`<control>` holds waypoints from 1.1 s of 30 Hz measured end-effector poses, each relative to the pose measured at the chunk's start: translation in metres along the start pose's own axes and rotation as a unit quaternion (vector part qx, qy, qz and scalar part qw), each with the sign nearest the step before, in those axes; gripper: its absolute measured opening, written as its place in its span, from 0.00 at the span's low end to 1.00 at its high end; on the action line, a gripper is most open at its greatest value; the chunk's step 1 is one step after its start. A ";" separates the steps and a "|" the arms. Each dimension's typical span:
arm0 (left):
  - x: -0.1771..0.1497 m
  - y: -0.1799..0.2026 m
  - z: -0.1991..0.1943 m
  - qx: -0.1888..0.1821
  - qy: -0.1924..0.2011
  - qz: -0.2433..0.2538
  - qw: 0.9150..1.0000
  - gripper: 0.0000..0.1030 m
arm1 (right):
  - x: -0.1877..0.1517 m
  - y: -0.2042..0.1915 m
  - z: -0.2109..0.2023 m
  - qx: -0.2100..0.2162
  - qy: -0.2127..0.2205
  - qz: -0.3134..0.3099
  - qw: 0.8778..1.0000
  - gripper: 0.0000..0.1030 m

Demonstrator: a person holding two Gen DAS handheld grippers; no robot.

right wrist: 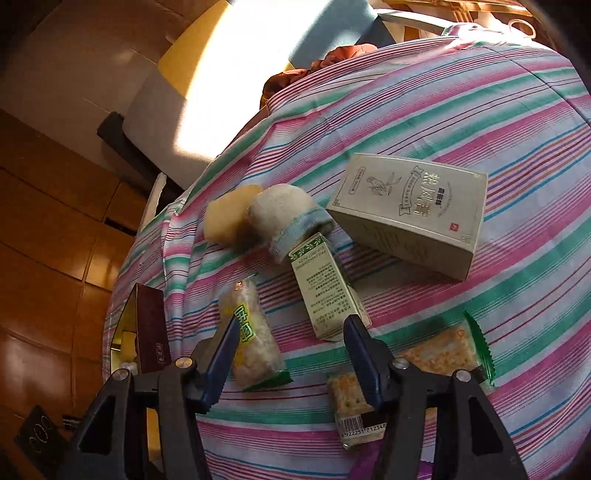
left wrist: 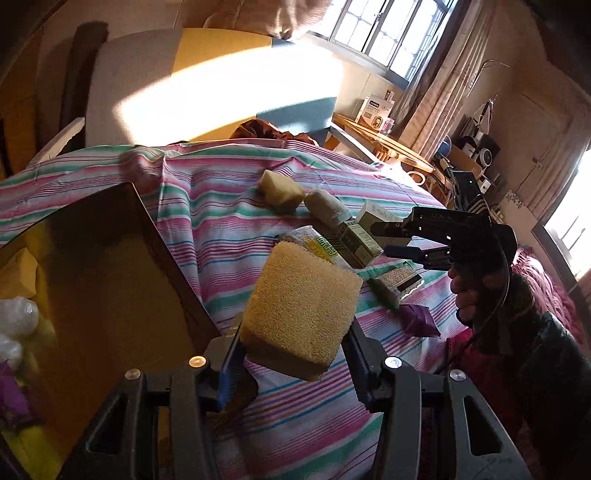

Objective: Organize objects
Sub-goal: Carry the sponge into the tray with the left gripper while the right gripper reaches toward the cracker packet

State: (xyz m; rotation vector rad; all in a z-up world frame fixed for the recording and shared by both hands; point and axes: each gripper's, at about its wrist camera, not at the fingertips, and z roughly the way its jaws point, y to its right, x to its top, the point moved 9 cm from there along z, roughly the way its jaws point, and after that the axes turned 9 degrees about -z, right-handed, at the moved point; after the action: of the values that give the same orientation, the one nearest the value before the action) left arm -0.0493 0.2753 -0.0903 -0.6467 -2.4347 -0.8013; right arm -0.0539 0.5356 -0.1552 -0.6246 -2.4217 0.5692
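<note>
Left tongs (left wrist: 291, 354) clamp a yellow sponge (left wrist: 301, 310) beside the open box (left wrist: 110, 258).
Right tongs (right wrist: 291, 350) gape empty; the box holds plastic bags (left wrist: 16, 321) and a purple packet (left wrist: 13, 398).

Striped cloth (left wrist: 229, 221) in pink, green and pale blue covered the surface; it lay creased near the far edge. Beyond it a mat (left wrist: 207, 85) of grey, yellow and blue panels caught a bright patch of sun. Barred window (left wrist: 388, 33) stood at upper right, a curtain (left wrist: 443, 103) hanging beside it. Below the window a wooden side table (left wrist: 384, 144) carried a white carton (left wrist: 375, 110). Wood-panelled floor (right wrist: 48, 236) showed left of the cloth.
</note>
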 end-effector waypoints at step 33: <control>-0.023 -0.187 -0.131 0.144 0.078 -0.165 0.972 0.50 | 0.008 0.007 0.002 -0.172 0.013 -0.102 0.980 0.58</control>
State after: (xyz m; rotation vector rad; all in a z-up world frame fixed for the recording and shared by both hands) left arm -0.0981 0.0510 -0.0873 -0.0647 -2.4759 -0.5750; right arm -0.0586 0.5453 -0.1574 -0.5052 -2.5394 0.0559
